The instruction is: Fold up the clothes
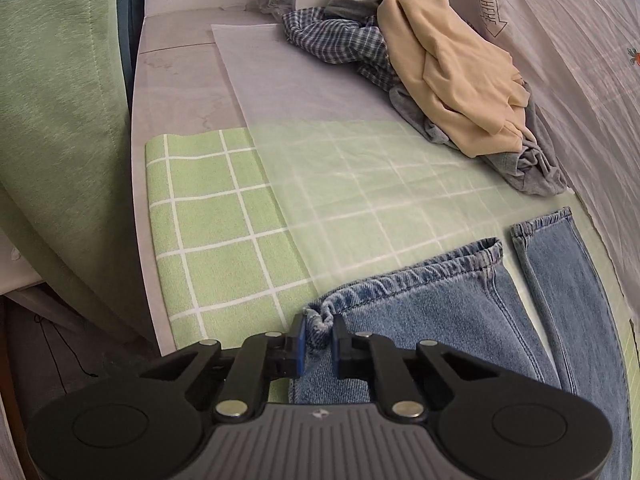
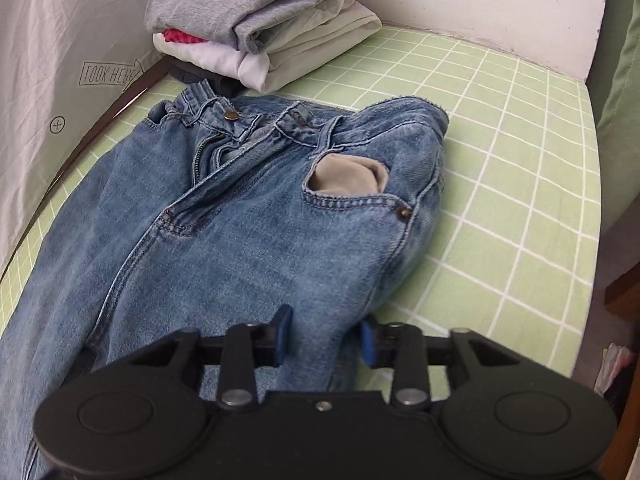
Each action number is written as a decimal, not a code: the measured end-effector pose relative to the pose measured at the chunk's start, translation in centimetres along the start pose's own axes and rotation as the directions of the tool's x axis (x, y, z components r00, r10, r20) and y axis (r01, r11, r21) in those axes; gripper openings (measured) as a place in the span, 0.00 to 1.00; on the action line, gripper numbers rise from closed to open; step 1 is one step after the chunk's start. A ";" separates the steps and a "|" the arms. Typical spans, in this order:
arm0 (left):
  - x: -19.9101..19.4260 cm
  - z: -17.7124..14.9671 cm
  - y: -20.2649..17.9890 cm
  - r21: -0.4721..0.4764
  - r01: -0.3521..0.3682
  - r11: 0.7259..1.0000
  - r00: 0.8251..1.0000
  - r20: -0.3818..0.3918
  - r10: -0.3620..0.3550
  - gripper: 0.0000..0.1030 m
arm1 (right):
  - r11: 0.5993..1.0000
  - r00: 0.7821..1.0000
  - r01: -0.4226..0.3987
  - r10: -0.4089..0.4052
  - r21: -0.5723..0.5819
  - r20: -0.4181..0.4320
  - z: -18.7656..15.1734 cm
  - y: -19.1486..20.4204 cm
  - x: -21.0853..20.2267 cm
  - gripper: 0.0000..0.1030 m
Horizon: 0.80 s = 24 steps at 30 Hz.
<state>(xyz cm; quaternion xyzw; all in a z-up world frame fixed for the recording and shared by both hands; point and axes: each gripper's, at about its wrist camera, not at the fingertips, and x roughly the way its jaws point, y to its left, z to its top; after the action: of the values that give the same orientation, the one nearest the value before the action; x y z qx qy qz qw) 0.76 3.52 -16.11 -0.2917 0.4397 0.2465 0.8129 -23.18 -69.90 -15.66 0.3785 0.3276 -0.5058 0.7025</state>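
Denim trousers lay flat on the green checked sheet, gripped at one leg hem and straddled at the hip.

From the left wrist, the left gripper had its blue pads nearly closed on a bunched corner of the nearer leg hem, probably so that leg could be lifted and carried over; the other leg lay just beside it, and a heap of unfolded clothes waited well apart by the wall. From the right wrist, the right gripper stood half open around the jeans at the outer thigh edge, pinching nothing that I could tell, likely ready to steady the fold. Near the waistband a folded stack sat finished.
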 end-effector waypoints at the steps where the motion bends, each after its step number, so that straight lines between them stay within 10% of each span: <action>1: -0.2 0.1 -0.2 -0.007 -0.001 1.000 1.000 0.006 0.001 0.11 | 1.000 1.000 -0.008 0.008 0.003 0.001 0.2 -0.2 -0.3 0.24; 24: -3.7 4.9 -12.2 0.070 0.161 0.985 0.975 0.147 -0.170 0.10 | 0.988 0.981 -0.064 0.087 -0.138 0.174 5.0 7.3 -5.9 0.12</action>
<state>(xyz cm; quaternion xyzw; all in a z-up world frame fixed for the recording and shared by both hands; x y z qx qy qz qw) 9.79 -2.26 -7.59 -0.2841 0.3576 0.1868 0.8698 -17.44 -70.06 -6.75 0.2964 0.2812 -0.4879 0.7714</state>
